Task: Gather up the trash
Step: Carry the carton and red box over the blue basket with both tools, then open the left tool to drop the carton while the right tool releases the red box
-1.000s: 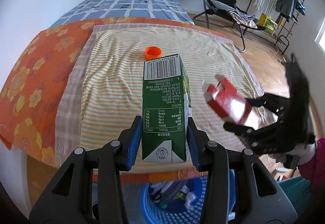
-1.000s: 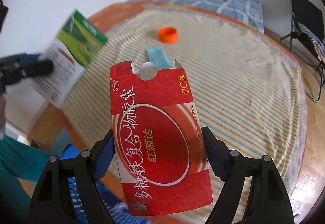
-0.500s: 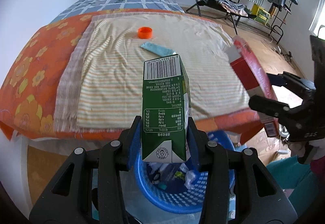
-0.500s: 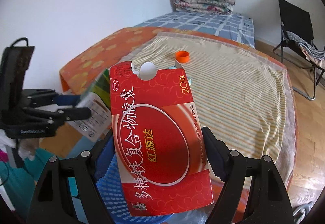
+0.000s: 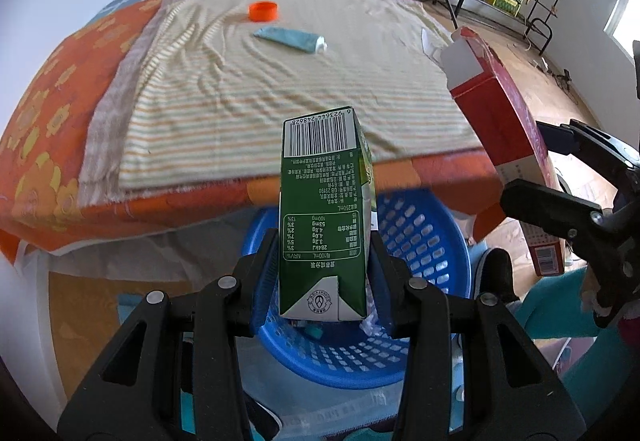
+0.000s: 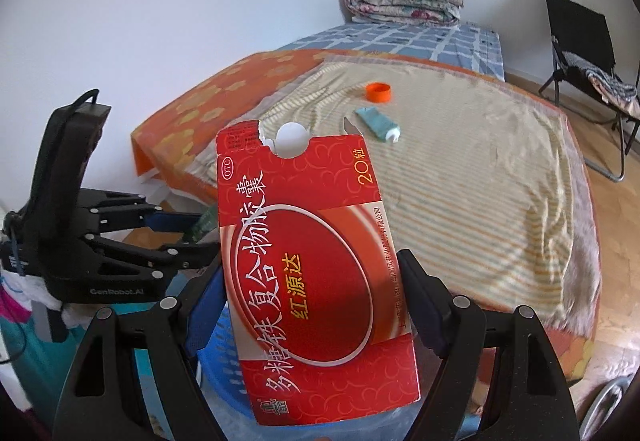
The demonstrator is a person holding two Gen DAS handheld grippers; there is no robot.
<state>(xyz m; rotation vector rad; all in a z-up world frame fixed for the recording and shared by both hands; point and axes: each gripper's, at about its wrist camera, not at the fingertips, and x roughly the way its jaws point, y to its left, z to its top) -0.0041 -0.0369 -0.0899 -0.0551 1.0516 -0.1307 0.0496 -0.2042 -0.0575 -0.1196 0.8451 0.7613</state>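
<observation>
- Over the blue basket, in the left wrist view, the left gripper clamps a green carton between its blue-padded fingers, barcode end pointing away from the camera.
- Beyond it, an orange cap and a teal tube lie apart on the striped cloth covering the bed.
- At the right edge, the right gripper holds a red box, its open flap up, beside the bed's corner.
- Low in the right wrist view, the right gripper grasps the red box by its side edges, printed face toward the camera, with the basket showing below and behind it.
- To the left, the left gripper pinches the green carton, mostly hidden behind the box.
- Cap and tube rest on the striped cloth farther back.
</observation>
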